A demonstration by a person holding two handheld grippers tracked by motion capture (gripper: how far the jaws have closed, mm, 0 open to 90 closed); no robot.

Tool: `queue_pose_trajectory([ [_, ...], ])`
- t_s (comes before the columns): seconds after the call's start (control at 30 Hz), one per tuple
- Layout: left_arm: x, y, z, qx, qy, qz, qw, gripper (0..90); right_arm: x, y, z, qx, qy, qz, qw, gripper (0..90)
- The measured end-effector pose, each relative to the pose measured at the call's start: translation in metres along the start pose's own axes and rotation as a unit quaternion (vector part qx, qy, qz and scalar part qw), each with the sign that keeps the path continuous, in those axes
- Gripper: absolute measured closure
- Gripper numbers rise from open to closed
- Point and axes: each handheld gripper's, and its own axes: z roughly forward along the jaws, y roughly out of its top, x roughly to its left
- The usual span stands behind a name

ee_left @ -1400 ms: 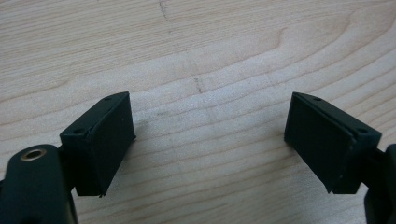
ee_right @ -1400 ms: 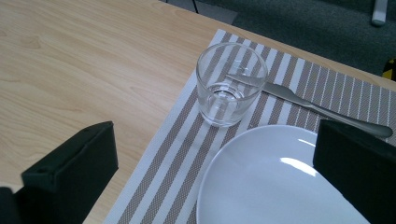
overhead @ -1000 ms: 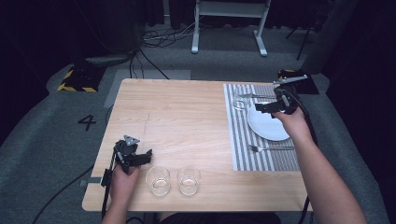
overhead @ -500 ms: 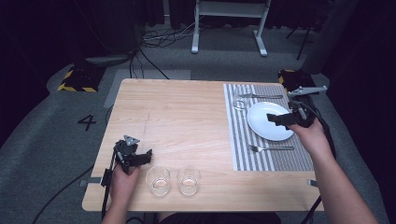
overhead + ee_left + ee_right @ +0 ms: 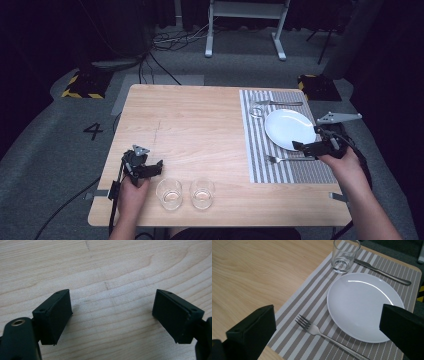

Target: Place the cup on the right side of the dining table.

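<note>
Landmark: white plate [image 5: 290, 128], which lay on the striped placemat [image 5: 255, 150] at the right side of the wooden table [image 5: 190, 125]. Right gripper [image 5: 300, 146] hovered at the plate's near edge, jaws spread wide and holding nothing; in the right gripper view the plate [image 5: 364, 306] showed between the jaws. Fork [image 5: 285, 159] lay on the mat just on the near side of the plate, tines pointing left, directly beside the right gripper. Knife [image 5: 277, 103] lay beyond the plate; one glass [image 5: 256, 111] stood at the plate's far-left. Left gripper [image 5: 155, 167] sat well to the left of the plate, low over bare wood, jaws wide apart and empty. Two more glasses [image 5: 170, 192] stood beside it, near the front edge of the table.
</note>
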Motion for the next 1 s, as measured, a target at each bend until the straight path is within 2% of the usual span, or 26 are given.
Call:
queue_pose_trajectory([
  [0.43,0.000,0.000,0.000,0.000,0.000,0.000,1.0000,16.2,0.006,-0.044,-0.007,-0.019,-0.014,0.012,0.9997,1.5],
  [0.6,0.000,0.000,0.000,0.000,0.000,0.000,1.0000,16.2,0.008,-0.065,-0.002,-0.014,-0.019,0.016,0.9996,1.9],
  [0.87,0.000,0.000,0.000,0.000,0.000,0.000,1.0000,16.2,0.008,-0.094,0.006,-0.013,-0.019,0.041,0.9989,1.9],
  [1.0,0.000,0.000,0.000,0.000,0.000,0.000,1.0000,16.2,0.008,-0.106,0.010,-0.014,-0.023,0.032,0.9991,1.9],
])
